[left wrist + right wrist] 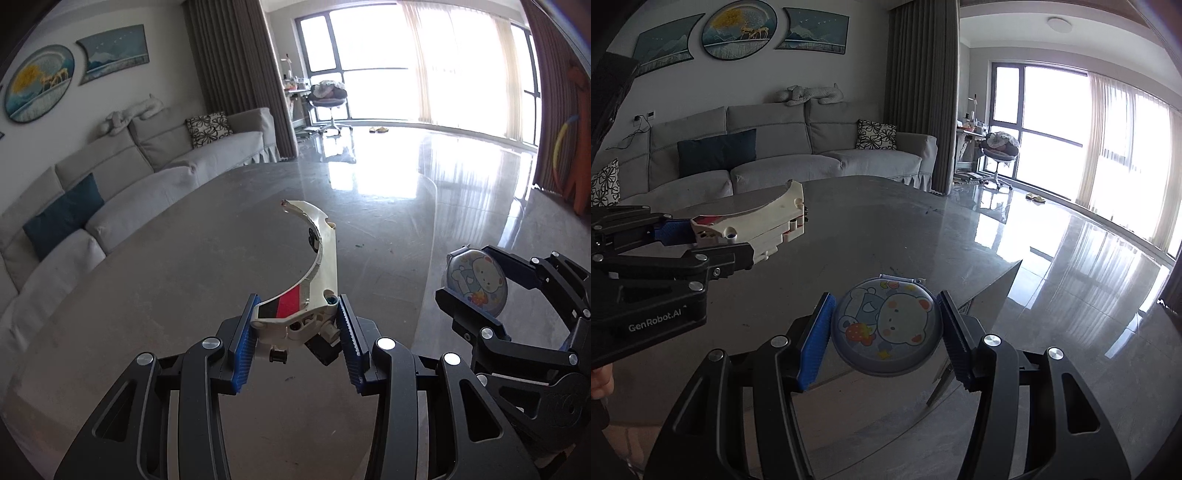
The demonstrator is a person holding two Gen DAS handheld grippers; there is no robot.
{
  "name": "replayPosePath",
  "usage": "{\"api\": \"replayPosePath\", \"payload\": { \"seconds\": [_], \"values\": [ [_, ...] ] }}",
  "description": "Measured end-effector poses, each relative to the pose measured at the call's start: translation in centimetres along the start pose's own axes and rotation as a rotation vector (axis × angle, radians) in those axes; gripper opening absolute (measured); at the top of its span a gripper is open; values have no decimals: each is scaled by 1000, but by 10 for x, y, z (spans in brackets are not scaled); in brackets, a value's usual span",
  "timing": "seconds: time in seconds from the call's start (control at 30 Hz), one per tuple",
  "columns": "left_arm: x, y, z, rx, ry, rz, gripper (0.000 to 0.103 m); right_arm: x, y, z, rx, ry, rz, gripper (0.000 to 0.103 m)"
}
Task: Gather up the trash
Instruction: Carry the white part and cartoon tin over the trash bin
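Now both pieces of trash are lifted above the grey bench [155, 280]: the left hand-held gripper [297, 325] clamps a curved white toy part [317, 273], the right hand-held gripper [886, 332] clamps a round cartoon-bear case [886, 325], likely ready for carrying away.

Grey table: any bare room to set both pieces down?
Grey stone tabletop looks bare from the sofa-side edge to the window-side edge. Crowded only near camera: left gripper holds the white curved plastic piece, right gripper the round bear-print case.

The left gripper [713, 236] housing reads "GenRobot.AI".
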State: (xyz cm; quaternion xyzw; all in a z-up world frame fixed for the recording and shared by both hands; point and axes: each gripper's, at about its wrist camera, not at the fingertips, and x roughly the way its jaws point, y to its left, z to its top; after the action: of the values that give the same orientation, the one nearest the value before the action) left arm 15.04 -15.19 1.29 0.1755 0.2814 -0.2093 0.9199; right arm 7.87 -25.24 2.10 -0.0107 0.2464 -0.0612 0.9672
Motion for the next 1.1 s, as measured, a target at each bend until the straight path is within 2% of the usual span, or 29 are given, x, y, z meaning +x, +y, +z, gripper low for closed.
{"api": "replayPosePath", "payload": {
  "seconds": [0.33,0.6,0.8,0.93,1.1],
  "values": [
    [-68,-52,-26,16,-29,-97,43,-95,-16,-34,0,7,-59,57],
    [-110,-122,-74,28,12,-228,43,-165,-44,-83,56,58,-158,57],
    [-142,-166,-111,33,48,-315,43,-212,-51,-128,74,90,-247,57],
    [-156,-198,-144,75,83,-348,43,-231,-55,-154,133,114,-276,57],
    [-166,-221,-167,94,116,-373,43,-250,-55,-179,167,131,-316,57]
  ]
}}
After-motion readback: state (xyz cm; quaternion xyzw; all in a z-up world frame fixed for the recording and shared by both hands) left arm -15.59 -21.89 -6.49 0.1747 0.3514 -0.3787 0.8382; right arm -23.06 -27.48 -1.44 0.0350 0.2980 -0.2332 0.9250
